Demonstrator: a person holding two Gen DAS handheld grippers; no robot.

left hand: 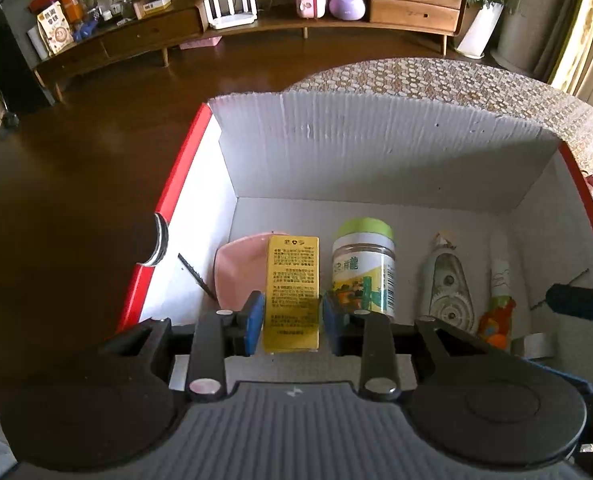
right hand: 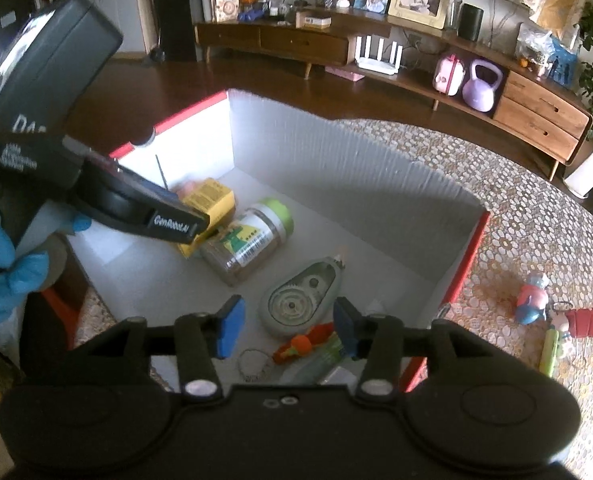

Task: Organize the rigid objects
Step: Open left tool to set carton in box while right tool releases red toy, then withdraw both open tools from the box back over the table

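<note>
A white carton with red outer walls [left hand: 376,152] [right hand: 296,148] stands on the patterned table. On its floor lie a yellow box [left hand: 292,280] [right hand: 212,196], a green-lidded jar [left hand: 363,268] [right hand: 252,240], a correction-tape dispenser [left hand: 448,288] [right hand: 296,300] and a slim tube with an orange-and-green toy end [left hand: 498,304] [right hand: 304,344]. My left gripper [left hand: 292,322] is shut on the near end of the yellow box, with a blue pad on each side. My right gripper [right hand: 287,332] hangs open above the toy-ended tube, and its pads touch nothing.
A pink dish [left hand: 236,272] lies under the yellow box by the carton's left wall. A key ring [right hand: 252,364] lies near the tube. On the table to the right are a small toy figure [right hand: 532,300], a red piece [right hand: 584,322] and a green stick [right hand: 550,352]. A gloved hand [right hand: 0,264] holds the left gripper.
</note>
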